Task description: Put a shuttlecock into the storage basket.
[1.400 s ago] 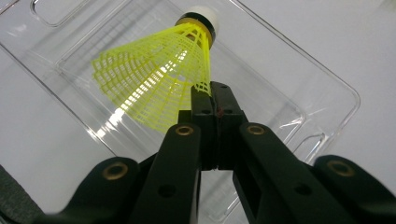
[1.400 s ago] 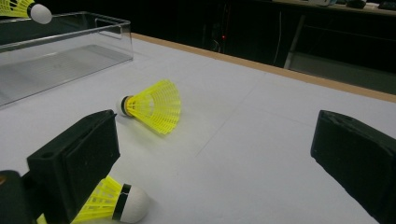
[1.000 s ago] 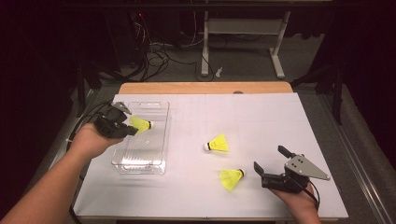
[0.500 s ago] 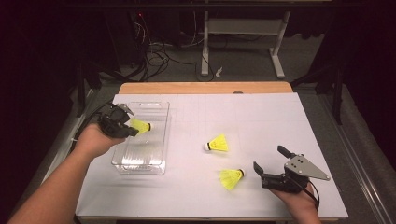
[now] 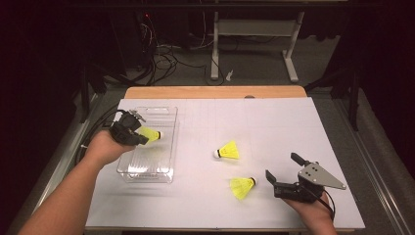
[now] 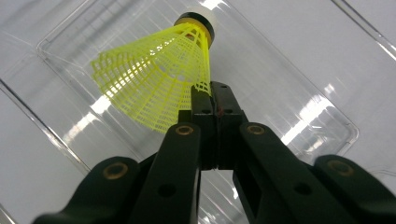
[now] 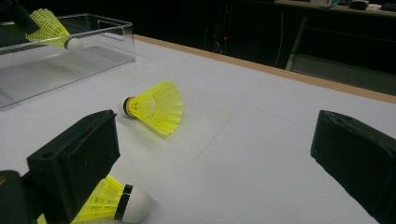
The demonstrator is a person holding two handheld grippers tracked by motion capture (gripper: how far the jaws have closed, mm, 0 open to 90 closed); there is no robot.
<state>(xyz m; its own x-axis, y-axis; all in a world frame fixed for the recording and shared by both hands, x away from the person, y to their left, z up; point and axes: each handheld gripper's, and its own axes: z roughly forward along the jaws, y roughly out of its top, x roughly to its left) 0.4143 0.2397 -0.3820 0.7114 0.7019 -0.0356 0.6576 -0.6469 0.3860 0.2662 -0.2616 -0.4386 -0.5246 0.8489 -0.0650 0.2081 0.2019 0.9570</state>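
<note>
My left gripper [image 5: 139,136] is shut on the skirt rim of a yellow shuttlecock [image 5: 149,134], which hangs just over the clear plastic box [image 5: 147,171] at the table's left. In the left gripper view the jaws [image 6: 215,100] pinch the mesh edge of the shuttlecock [image 6: 154,79], cork pointing away, with the box floor [image 6: 303,70] below. A second shuttlecock [image 5: 228,150] and a third [image 5: 242,187] lie on the white sheet. My right gripper [image 5: 281,166] stands open just right of the third one, whose cork [image 7: 133,205] lies by its left jaw.
The white sheet [image 5: 274,127] covers the table, with a wooden edge [image 5: 215,92] at the back. Cables [image 5: 90,132] trail off the left side. The box [image 7: 70,51] and the middle shuttlecock [image 7: 154,107] lie ahead of the right gripper [image 7: 217,154].
My left gripper has sunk a little toward the box with the shuttlecock still in it. The right gripper and the two loose shuttlecocks have stayed put.
</note>
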